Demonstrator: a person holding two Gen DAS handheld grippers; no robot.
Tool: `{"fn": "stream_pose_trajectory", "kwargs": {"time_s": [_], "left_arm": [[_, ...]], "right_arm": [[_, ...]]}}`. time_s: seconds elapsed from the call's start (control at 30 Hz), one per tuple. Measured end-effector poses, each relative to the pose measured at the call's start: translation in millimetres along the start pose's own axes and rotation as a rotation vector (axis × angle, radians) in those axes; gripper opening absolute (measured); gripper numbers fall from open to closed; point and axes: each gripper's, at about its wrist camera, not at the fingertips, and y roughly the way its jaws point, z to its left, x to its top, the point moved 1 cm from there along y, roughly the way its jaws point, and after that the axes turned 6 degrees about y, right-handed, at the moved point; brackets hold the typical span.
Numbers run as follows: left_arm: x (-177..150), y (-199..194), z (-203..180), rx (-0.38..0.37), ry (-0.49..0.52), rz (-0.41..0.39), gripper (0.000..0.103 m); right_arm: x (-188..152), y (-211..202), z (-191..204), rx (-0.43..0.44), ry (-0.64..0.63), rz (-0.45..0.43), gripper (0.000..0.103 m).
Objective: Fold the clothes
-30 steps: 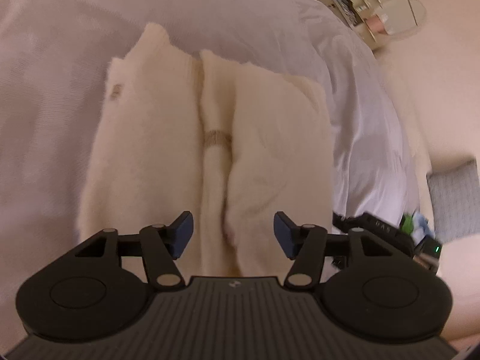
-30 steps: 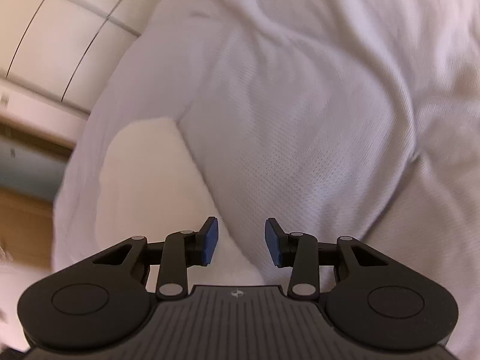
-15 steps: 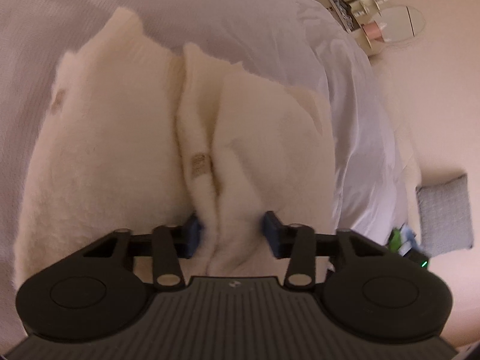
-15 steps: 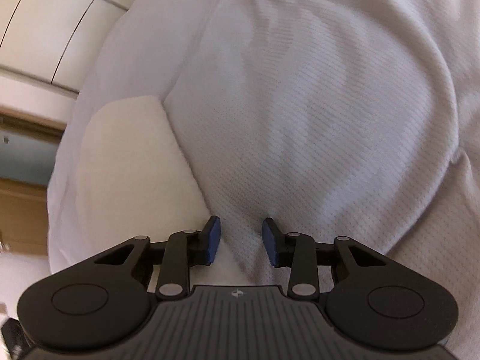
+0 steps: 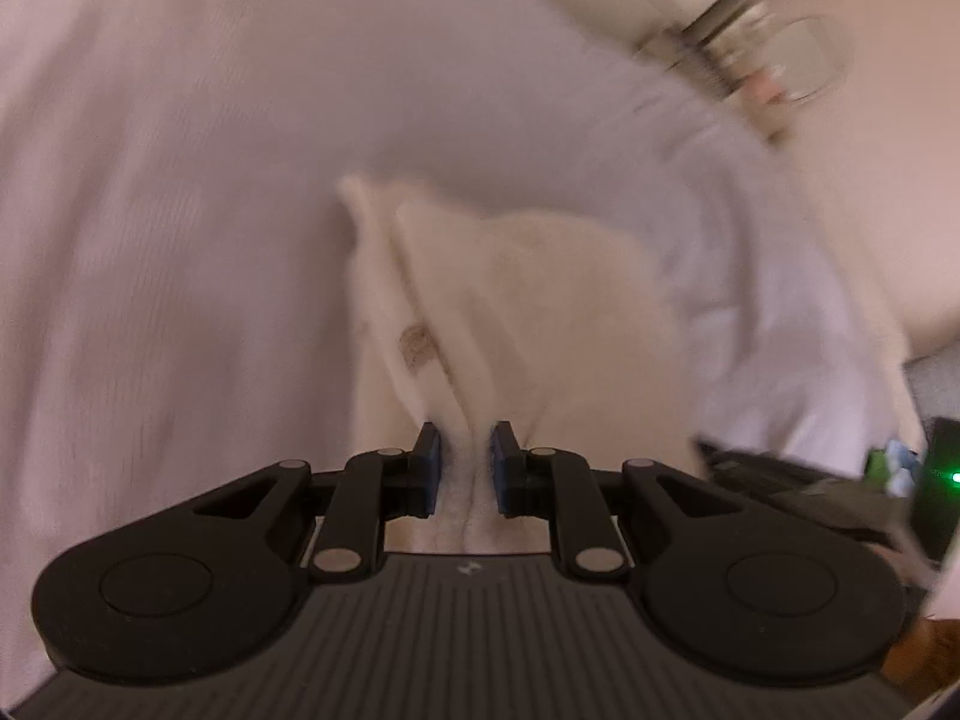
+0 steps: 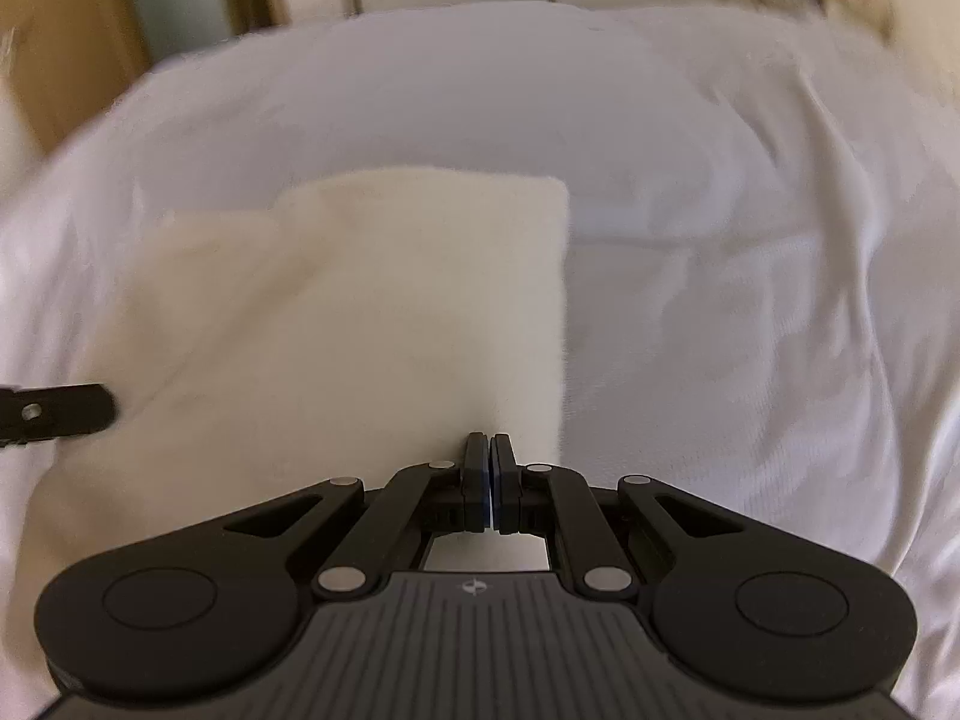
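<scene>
A second ago both grippers stood open. Now the left gripper [image 5: 467, 468] is closing on the cream sweater's [image 5: 540, 312] six-o'clock edge; the right gripper [image 6: 487, 483] looks pinched on it, ready to lift off the bed [image 6: 750, 300].

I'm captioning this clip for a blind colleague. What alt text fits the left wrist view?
The left gripper is closing on a bunched fold of a cream fleece garment that runs away from it across a white bedsheet. The picture is motion-blurred; a small label shows on the fabric.
</scene>
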Motion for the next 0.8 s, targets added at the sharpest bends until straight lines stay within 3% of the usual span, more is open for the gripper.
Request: {"fn": "stream_pose_trajectory", "kwargs": {"time_s": [0.13, 0.23, 0.33, 0.47, 0.57, 0.7, 0.8], "left_arm": [[6.2, -7.2, -11.2, -0.029, 0.083, -0.059, 0.014], [12.6, -16.0, -23.3, -0.054, 0.157, -0.111, 0.014], [15.6, -9.2, -20.7, -0.04, 0.204, -0.107, 0.014], [3.6, 9.4, 15.3, -0.025, 0.122, -0.026, 0.017], [-1.8, -6.6, 17.7, -0.025, 0.088, -0.046, 0.017], [-15.3, -30.4, 16.4, -0.017, 0.021, -0.031, 0.017], [-29.7, -54.5, 13.9, -0.039, -0.054, -0.024, 0.022]], "right_arm": [[16.9, 20.3, 7.7, -0.026, -0.019, -0.012, 0.009], [5.5, 18.5, 20.4, -0.02, 0.033, -0.01, 0.009], [-0.9, 20.7, 25.7, -0.021, 0.101, -0.01, 0.009], [-3.8, 26.4, 36.6, -0.027, 0.074, -0.027, 0.009], [-3.1, 21.8, 31.5, -0.005, 0.055, -0.029, 0.009], [7.5, 14.4, 7.3, 0.078, 0.176, -0.013, 0.012], [7.5, 0.5, -13.5, 0.142, 0.306, 0.002, 0.025]]}}
